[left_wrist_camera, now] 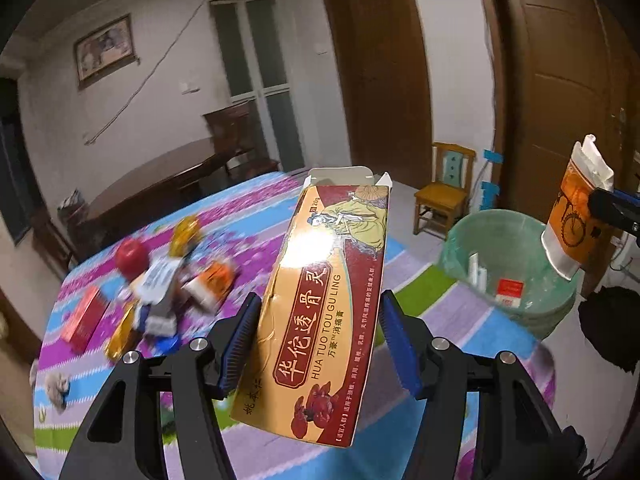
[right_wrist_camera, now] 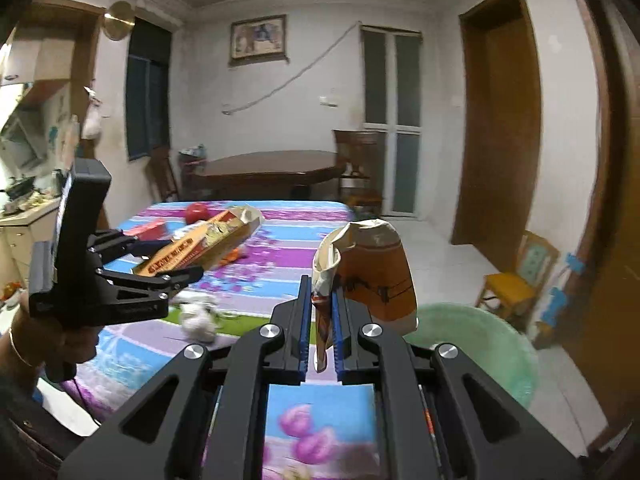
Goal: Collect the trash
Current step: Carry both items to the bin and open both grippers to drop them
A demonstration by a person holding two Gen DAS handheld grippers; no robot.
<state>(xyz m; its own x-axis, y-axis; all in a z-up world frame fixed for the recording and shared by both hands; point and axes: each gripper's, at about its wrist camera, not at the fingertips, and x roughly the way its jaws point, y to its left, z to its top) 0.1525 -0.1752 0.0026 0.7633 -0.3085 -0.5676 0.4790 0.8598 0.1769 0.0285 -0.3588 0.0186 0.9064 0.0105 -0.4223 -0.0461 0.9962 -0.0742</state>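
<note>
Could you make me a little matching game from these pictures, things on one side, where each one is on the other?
Things:
1. long box
2. orange packet
3. apple
4. green bin

Places:
A. beside the table, on the floor
B. on the tablecloth
C. in the left gripper
D. in the right gripper

Pairs: 1-C, 2-D, 3-B, 4-A
</note>
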